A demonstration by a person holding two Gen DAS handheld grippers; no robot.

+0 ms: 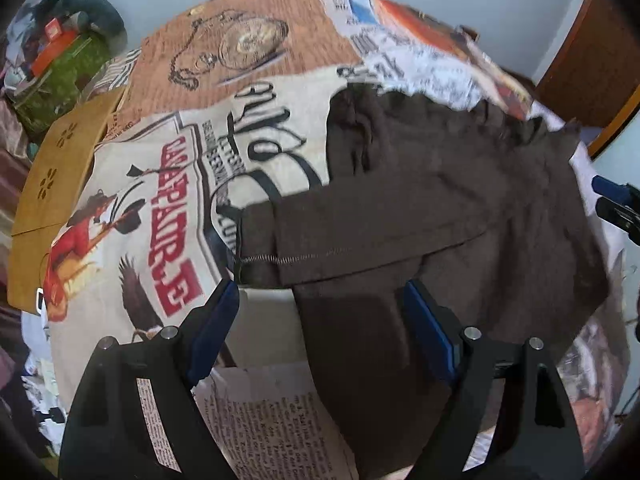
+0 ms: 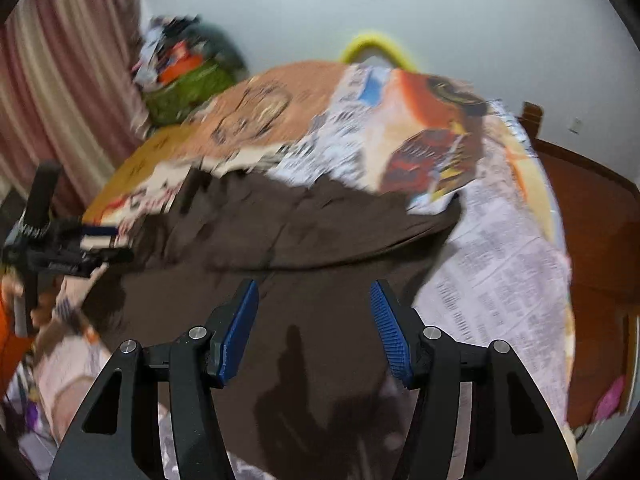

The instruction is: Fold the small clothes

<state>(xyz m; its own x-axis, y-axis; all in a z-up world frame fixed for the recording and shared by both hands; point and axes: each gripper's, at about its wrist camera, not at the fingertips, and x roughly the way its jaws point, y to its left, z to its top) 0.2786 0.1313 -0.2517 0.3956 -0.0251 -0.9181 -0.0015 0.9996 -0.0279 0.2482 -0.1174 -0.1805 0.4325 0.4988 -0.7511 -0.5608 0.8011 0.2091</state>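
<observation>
Nearest in the left wrist view, the left gripper points steeply down with its blue pads spread wide and nothing pinched between them; the near left edge of the brown garment runs through the gap, with printed bedcover showing under the left pad. In the right wrist view the right gripper hangs released above the cloth, pads apart and not pressing it, its shadow falling on the brown fabric below.

The garment lies spread on the cover with a folded sleeve or flap laid across it, its stitched hem toward the left gripper. Its far edge is ragged against the newsprint pattern.

Farther out, the cover has bare room to the right of the cloth and beyond it. At far left a yellow-brown board borders the cover, and behind it stands a green bag heaped with clutter. A wooden headboard closes the far right.
</observation>
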